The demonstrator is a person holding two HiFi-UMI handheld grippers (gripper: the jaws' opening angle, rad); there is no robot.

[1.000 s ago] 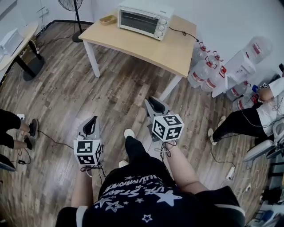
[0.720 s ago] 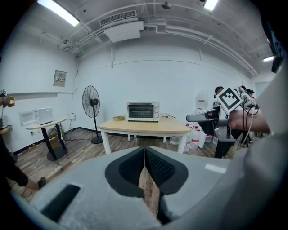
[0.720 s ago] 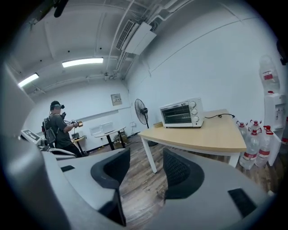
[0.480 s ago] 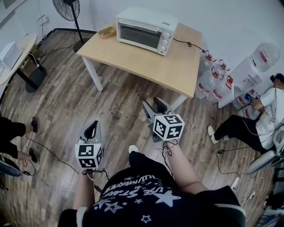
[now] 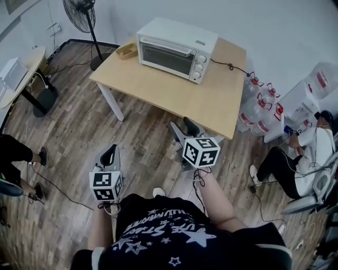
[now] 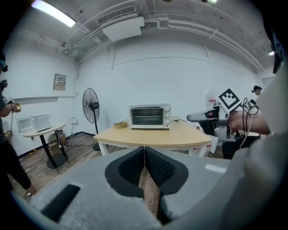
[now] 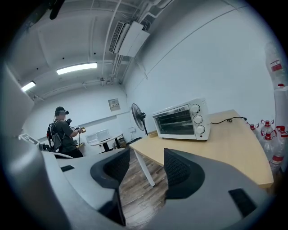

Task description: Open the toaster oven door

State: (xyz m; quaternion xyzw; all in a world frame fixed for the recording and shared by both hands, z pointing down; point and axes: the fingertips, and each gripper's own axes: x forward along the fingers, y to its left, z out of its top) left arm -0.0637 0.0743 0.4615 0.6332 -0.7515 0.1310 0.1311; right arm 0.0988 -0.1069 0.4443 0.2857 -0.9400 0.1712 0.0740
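On table [image 5: 177,89], toaster oven [image 5: 179,39], door [image 5: 165,56] shut; label too small to read.

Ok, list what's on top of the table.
On the table: a toaster oven, door shut, a small tray beside it and a cord. Anything behind the oven is hidden.

It was an office room used as a test lab: bare white walls [image 5: 274,31], wood-plank floor [image 5: 79,121], exposed ceiling ducts [image 6: 120,20] and a strip light [image 7: 76,68], cables [image 5: 60,185] trailing over the floor, water jugs [image 5: 257,105] by the wall, a pedestal fan [image 5: 79,11], a lone toaster oven [image 5: 176,49] on a plain table [image 5: 211,103]
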